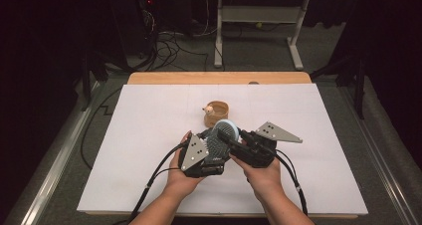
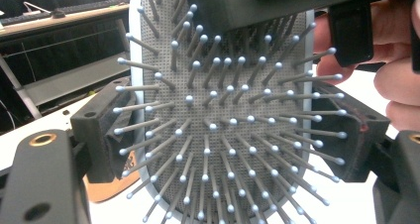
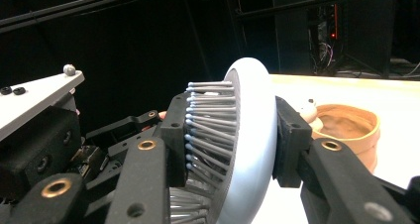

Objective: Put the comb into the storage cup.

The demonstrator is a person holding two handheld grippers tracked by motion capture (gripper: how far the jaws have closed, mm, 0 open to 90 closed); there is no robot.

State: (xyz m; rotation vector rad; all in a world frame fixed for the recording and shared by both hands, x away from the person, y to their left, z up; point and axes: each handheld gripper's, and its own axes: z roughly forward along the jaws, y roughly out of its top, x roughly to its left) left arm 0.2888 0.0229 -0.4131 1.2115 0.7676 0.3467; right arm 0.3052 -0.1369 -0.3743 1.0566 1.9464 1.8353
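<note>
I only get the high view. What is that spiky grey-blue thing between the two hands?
Observer: A hairbrush. The left gripper view shows its grey pins close up, each with a small round tip.
Operator: Which tool is holding it?
Observer: Both. In the right gripper view, the right gripper pinches it front to back, with one jaw among the pins and the other on the smooth pale blue back.
Operator: And the other one?
Observer: The left gripper clamps it across its width, with a pad against each side edge.
</note>
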